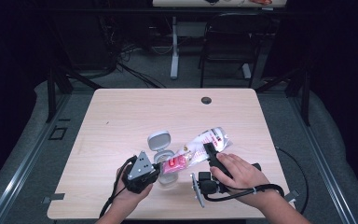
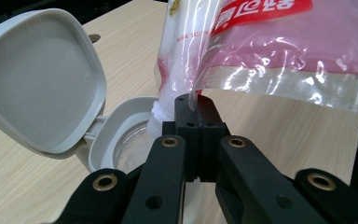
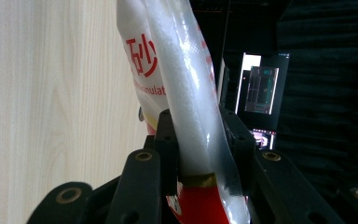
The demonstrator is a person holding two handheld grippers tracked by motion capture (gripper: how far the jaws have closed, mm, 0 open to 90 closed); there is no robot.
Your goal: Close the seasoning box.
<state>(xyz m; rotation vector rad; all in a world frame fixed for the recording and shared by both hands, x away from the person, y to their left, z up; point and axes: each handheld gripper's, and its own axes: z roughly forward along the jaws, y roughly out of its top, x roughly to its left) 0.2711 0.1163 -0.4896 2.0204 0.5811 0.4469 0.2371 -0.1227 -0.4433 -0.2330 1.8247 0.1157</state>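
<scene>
- High view: a clear plastic bag of white granules with red printing (image 1: 200, 148) is seen held slanted above the pale wooden table (image 1: 121, 116), its lower end over a small clear jar with a grey flip-top lid (image 1: 161, 149) standing open near the front edge.
- Left gripper view: the left hand-held gripper (image 2: 193, 100) is shown with its jaws pressed together on a thin corner of the bag (image 2: 270, 42); just beside them the jar's round mouth (image 2: 126, 140) and the inside of its raised lid are seen close up.
- Right gripper view: the right hand-held gripper (image 3: 200, 126) is seen clamped around the bag's thick, filled body (image 3: 186, 79), the jaws kept partly apart by it; a lit screen (image 3: 260, 88) is visible in the dark background.
</scene>
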